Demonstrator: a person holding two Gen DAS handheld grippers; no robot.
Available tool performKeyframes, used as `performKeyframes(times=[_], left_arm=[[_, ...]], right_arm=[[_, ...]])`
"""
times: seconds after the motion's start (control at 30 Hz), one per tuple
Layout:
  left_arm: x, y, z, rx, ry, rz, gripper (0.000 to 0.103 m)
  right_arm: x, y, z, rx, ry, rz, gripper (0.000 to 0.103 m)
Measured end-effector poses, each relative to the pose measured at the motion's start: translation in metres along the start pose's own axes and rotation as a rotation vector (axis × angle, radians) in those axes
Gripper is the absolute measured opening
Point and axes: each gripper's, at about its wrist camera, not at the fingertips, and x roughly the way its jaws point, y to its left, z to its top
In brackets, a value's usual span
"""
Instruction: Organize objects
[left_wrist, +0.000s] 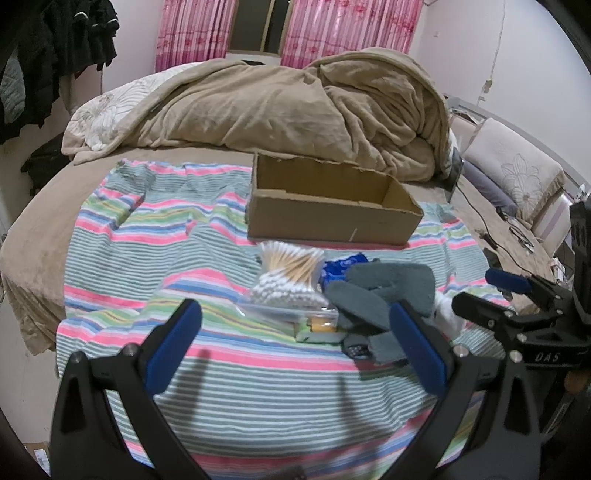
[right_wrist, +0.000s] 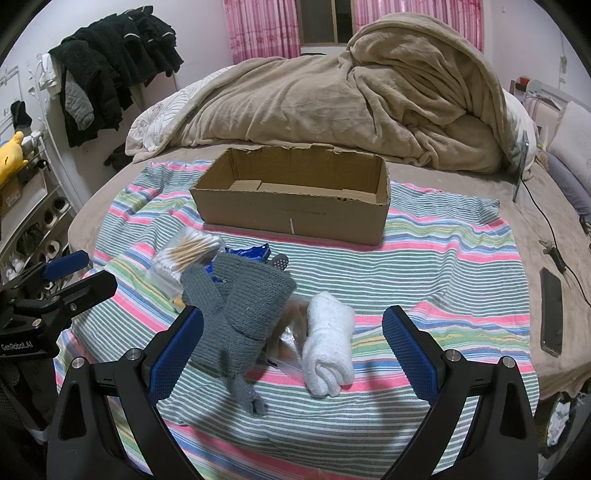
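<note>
An open, empty cardboard box (right_wrist: 295, 206) stands on the striped towel (right_wrist: 424, 266) on the bed; it also shows in the left wrist view (left_wrist: 332, 210). In front of it lies a pile: a bag of cotton swabs (left_wrist: 291, 280) (right_wrist: 186, 253), a blue packet (left_wrist: 341, 267) (right_wrist: 251, 253), a grey knitted glove (right_wrist: 243, 314) (left_wrist: 384, 291), a rolled white cloth (right_wrist: 328, 350) and a small yellow-green item (left_wrist: 317, 328). My left gripper (left_wrist: 295, 336) is open, just short of the swabs. My right gripper (right_wrist: 291, 343) is open, with the glove and white roll between its fingers.
A heaped tan blanket (right_wrist: 369, 107) lies behind the box. A black phone (right_wrist: 552, 310) and cables lie at the bed's right edge. Dark clothes (right_wrist: 107, 66) hang on a rack at the left. Pillows (left_wrist: 517, 170) sit at the right.
</note>
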Motion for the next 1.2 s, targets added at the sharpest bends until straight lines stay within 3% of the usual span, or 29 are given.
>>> performKeyframes(times=[0.6, 0.8, 0.93, 1.03, 1.13, 1.2], left_arm=[[0.011, 0.008, 0.011, 0.000, 0.009, -0.008, 0.102], [0.035, 0.015, 0.022, 0.009, 0.049, -0.010, 0.102], [0.066, 0.019, 0.022, 0.033, 0.119, -0.009, 0.101], [0.083, 0.022, 0.021, 0.032, 0.148, -0.020, 0.099], [0.101, 0.022, 0.020, 0.041, 0.188, -0.031, 0.090], [0.110, 0.021, 0.021, 0.056, 0.202, -0.039, 0.089]], right_arm=[[0.006, -0.004, 0.008, 0.002, 0.014, -0.012, 0.100], [0.014, -0.016, 0.023, 0.012, 0.034, -0.030, 0.100], [0.029, -0.022, 0.025, 0.033, 0.075, -0.003, 0.100], [0.045, -0.017, 0.022, 0.022, 0.125, 0.025, 0.098], [0.055, -0.007, 0.020, 0.004, 0.145, 0.069, 0.086], [0.061, -0.001, 0.020, -0.007, 0.157, 0.087, 0.084]])
